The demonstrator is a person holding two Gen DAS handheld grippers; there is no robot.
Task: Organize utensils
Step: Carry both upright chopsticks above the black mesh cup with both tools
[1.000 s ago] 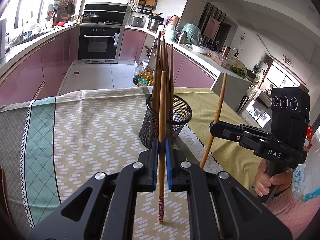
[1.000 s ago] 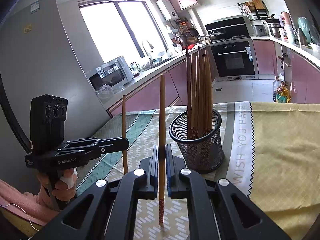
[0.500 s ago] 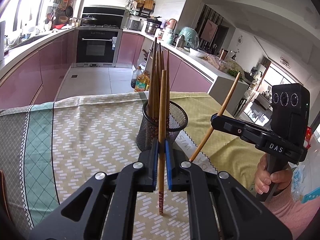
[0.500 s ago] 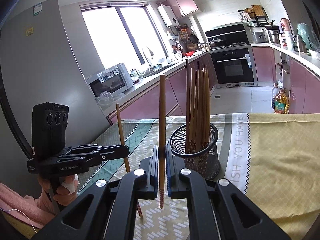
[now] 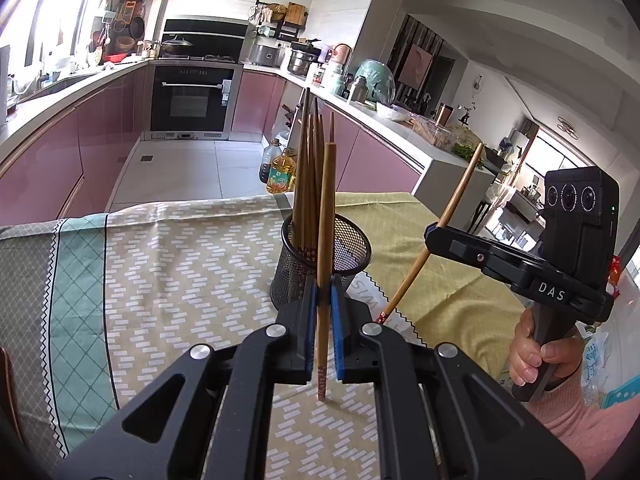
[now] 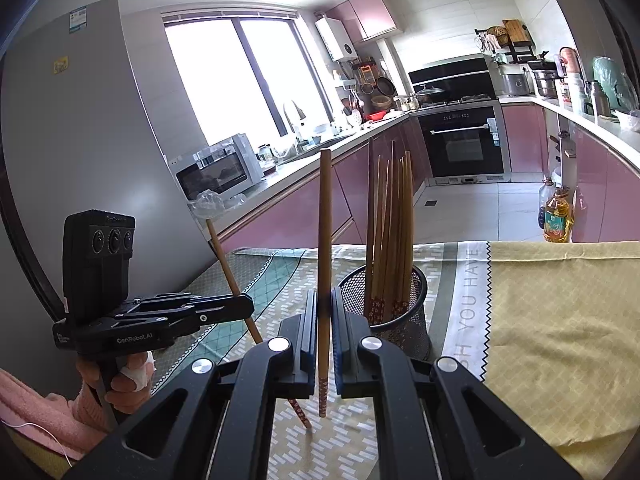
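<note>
My left gripper (image 5: 325,286) is shut on a wooden chopstick (image 5: 326,216), held upright with its patterned tip just above the tablecloth. Right behind it stands a black mesh holder (image 5: 354,248) with several chopsticks (image 5: 310,168) in it. My right gripper (image 6: 325,298) is shut on a second upright chopstick (image 6: 325,232), with the mesh holder (image 6: 412,320) close behind on its right. In the left wrist view the right gripper (image 5: 430,236) shows right of the holder, its chopstick (image 5: 454,206) leaning. In the right wrist view the left gripper (image 6: 248,304) shows at the left with its chopstick (image 6: 224,256) leaning.
A patterned tablecloth (image 5: 168,280) covers the table, with a yellow part (image 6: 560,320) on the right. The table's far edge lies just beyond the holder. Oil bottles (image 5: 280,174) stand on the kitchen floor. A hand (image 5: 532,356) grips each handle.
Both grippers stay shut on their chopsticks. Seen from the other gripper, each held chopstick has tipped from nearly upright to a clear lean. The holder has not moved.
</note>
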